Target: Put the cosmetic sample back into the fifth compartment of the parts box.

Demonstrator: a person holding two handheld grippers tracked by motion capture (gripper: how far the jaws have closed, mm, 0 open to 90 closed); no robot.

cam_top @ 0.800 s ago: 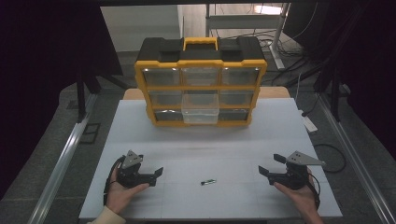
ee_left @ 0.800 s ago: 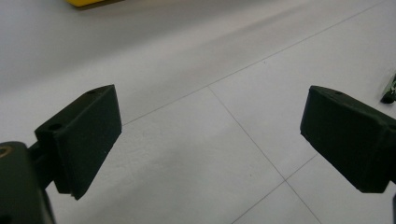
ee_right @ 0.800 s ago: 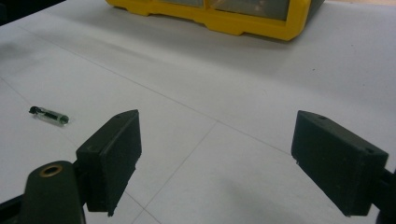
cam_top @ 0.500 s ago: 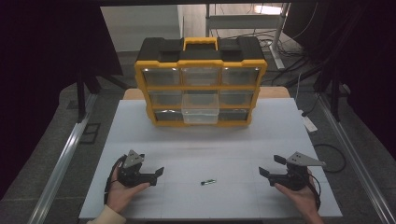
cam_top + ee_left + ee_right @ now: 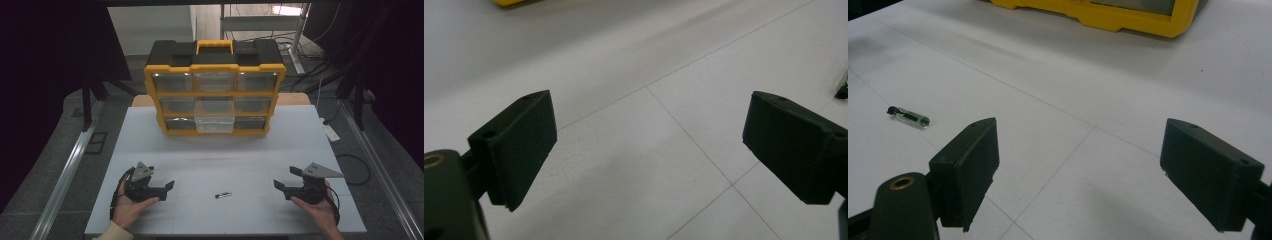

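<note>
High view: table (image 5: pixel 150 135) lies bare between organizer (image 5: pixel 215 87), upper centre, and lower edge.
Vial (image 5: pixel 223 195) lies lower centre, between left gripper (image 5: pixel 167 187) and right gripper (image 5: pixel 279 186), both gaping, empty.

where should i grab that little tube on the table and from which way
Grip the tube across its clear middle, coming straight down from above. It lies flat on the table, long axis left to right, so set the jaws front and back. Either open gripper looks about equally near.
</note>
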